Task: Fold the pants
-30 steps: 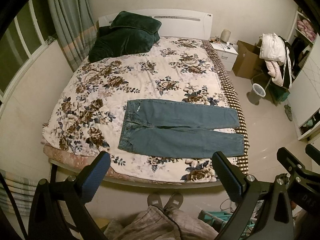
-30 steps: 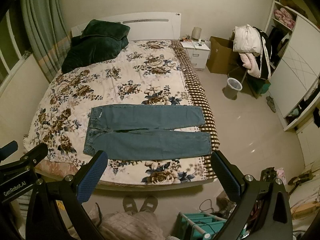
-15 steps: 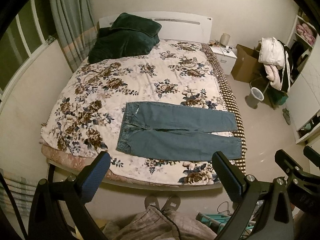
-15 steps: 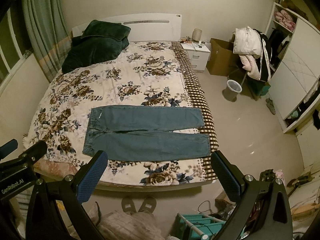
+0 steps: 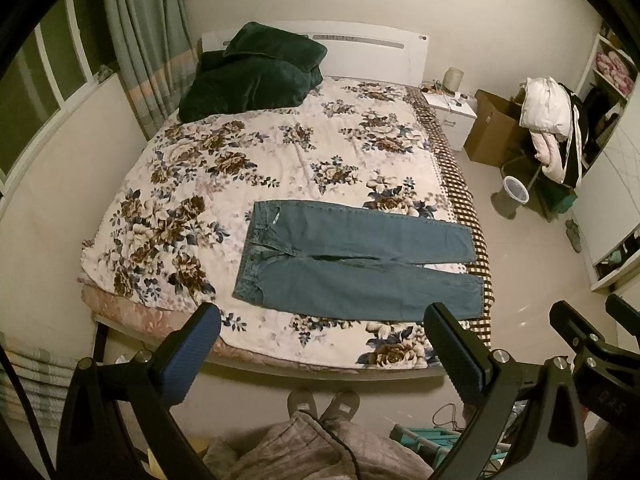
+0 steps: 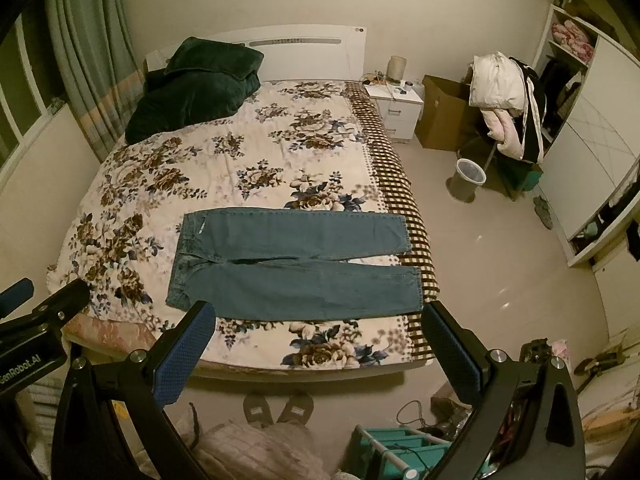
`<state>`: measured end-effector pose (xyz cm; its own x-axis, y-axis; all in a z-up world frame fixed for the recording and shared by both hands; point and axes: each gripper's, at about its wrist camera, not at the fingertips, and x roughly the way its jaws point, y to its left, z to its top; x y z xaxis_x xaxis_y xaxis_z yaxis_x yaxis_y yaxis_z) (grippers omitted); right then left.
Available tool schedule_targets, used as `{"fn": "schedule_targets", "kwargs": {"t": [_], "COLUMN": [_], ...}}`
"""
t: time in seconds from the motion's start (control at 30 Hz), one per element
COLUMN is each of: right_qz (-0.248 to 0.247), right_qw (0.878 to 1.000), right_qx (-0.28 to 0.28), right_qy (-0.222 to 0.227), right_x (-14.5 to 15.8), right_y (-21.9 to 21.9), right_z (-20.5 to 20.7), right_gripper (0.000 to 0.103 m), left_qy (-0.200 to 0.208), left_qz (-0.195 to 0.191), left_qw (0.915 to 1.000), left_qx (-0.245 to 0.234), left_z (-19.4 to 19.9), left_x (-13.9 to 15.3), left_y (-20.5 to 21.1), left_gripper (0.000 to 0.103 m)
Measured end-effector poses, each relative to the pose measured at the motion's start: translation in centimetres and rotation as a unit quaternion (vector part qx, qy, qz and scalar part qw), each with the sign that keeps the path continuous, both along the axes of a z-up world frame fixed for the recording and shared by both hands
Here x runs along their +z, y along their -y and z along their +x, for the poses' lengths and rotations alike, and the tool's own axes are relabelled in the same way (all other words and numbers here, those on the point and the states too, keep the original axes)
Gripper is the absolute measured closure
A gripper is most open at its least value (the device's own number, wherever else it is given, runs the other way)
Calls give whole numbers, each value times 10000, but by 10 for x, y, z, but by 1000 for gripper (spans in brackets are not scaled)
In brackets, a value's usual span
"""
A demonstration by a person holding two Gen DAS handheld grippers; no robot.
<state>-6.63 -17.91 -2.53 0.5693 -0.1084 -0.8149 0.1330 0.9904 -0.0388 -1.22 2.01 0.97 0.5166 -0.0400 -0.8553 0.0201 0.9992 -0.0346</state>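
Note:
Blue jeans (image 5: 352, 260) lie flat on the floral bedspread (image 5: 248, 160) near the bed's front edge, waist to the left, both legs spread side by side toward the right; they also show in the right wrist view (image 6: 292, 264). My left gripper (image 5: 320, 344) is open and empty, held high above the bed's front edge. My right gripper (image 6: 316, 340) is open and empty, likewise high above the front edge. Neither touches the jeans.
A dark green blanket (image 5: 252, 76) is piled by the headboard. A nightstand (image 6: 398, 110), cardboard box (image 6: 440, 116), bin (image 6: 468, 178) and clothes-laden chair (image 6: 504, 108) stand right of the bed. My slippered feet (image 6: 276, 404) are at the bed's front edge.
Both views have shifted slightly, with the bed and jeans sliding down in frame. Both grippers stay open; the jeans have not moved.

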Motion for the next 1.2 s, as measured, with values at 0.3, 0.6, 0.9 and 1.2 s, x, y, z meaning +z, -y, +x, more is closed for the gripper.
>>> {"fn": "schedule_targets", "kwargs": {"t": [0.3,0.6,0.9,1.2], "right_qz": [53,-13,-134,-715], "right_qw": [9996,9953,9912,9819], "right_qx": [-280,-942,-880,385], "right_qy": [22,-209,-980,-1714], "right_x": [-27,-117,-235,-400], "right_y": [4,55,132,192], "right_z": [20,106,252,465], "right_gripper": [0,0,0,0], "left_qy": [78,-104,-453,-738], "left_qz": [150,339,504,1398], "left_qw": [9998,9993,9968,9874], "left_qx": [66,74,424,-44], "left_z": [22,89,200,358], "left_x": [-28,-97,-174,-310], "left_y": [-7,-7,26,97], "left_gripper": [0,0,0,0]}}
